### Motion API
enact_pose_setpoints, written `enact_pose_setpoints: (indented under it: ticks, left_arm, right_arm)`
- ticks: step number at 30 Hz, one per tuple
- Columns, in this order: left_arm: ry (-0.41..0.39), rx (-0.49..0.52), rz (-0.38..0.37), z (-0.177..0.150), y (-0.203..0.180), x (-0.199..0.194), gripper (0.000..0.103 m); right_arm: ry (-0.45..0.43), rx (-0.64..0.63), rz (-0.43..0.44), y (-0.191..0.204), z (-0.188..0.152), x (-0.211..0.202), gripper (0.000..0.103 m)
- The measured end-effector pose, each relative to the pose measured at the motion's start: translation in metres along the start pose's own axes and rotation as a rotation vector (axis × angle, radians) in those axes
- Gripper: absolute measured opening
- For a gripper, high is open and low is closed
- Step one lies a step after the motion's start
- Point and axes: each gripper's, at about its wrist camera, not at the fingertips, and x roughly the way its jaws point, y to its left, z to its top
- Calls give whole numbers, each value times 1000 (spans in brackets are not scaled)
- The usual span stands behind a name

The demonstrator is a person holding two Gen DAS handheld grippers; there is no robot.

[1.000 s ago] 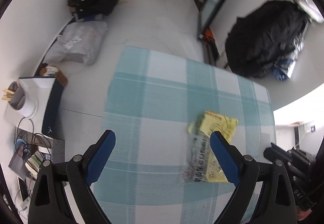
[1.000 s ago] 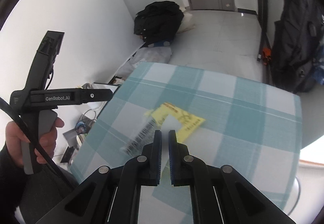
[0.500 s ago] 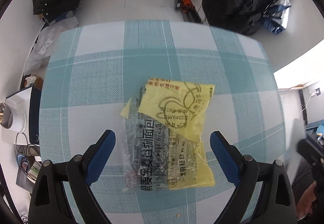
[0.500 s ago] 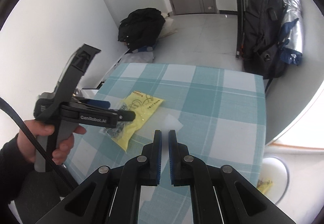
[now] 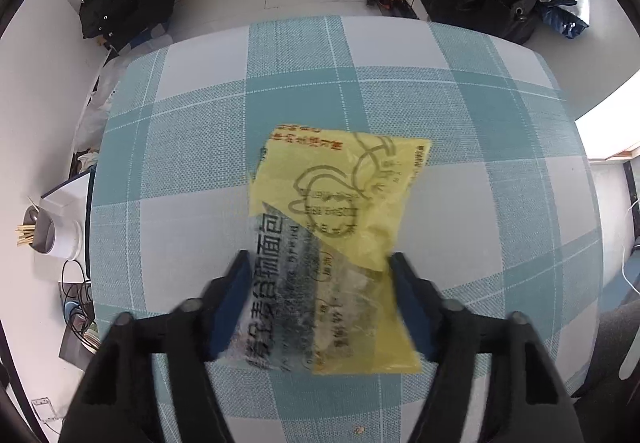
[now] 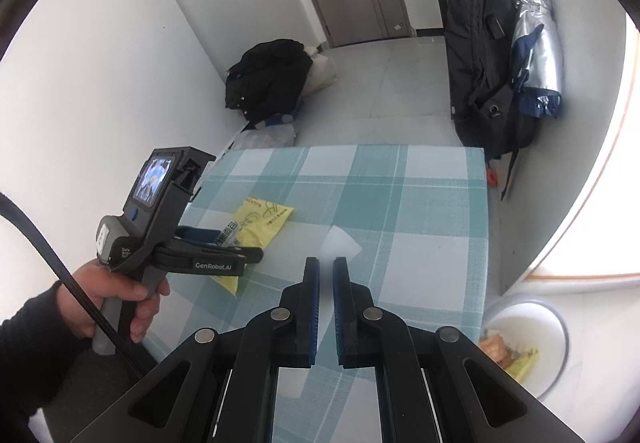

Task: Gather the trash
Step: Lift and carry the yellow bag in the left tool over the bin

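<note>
A table (image 5: 500,203) covered in a teal and white checked cloth fills both views, and the step in hand looks like the first pickup: taking hold of a piece of trash lying flat near the cloth's middle. That trash is one yellow and clear plastic wrapper (image 5: 336,203) printed with dark characters. The left gripper (image 5: 320,295) points almost straight down over the wrapper's near end, its blue-padded jaws closing with the wrapper between them; the pads sit at the wrapper's two side edges, and it is hard to tell whether they press on it yet. The right gripper (image 6: 326,283) hangs above the near side of the table with its jaws pressed together on nothing. Just beyond its tips lies one small white scrap of paper (image 6: 340,243), apart from the wrapper. On the floor beside the table's right edge stands one white bin (image 6: 556,327) already holding some scraps. The next move likely calls for finishing the pinch, lifting the limp wrapper clear and carrying it to the bin. Count: one table, one bin, one wrapper, one scrap, two grippers.
</note>
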Motion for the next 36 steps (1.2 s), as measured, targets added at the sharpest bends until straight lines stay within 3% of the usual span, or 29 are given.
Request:
enact_pose_setpoints:
  ticks: [5,10,18,23,31,36]
  left_arm:
    - [6,0,-22,-8,4,-9,28]
    - [11,-81,-77,-9,9,-11,20]
    - [-9,-109,-181,-8,-9,-31,19]
    - [-44,-29,-242,6,-58,-52,19]
    - [-69,149,-437,32,-168,-81,19]
    - [-35,240,-503,51,-224,-67,19]
  right_arm:
    - [-35,9,17,-4,2,-13,6]
    - [-85,42,37,-12,12,-30,6]
    - [-194,39,30,-32,33,-78,6]
    - [-257,56,-8,-62,44,-114,6]
    - [-385,158,-129,-138,45,-183,6]
    - [-372,230,-196,-188,30,-193,6]
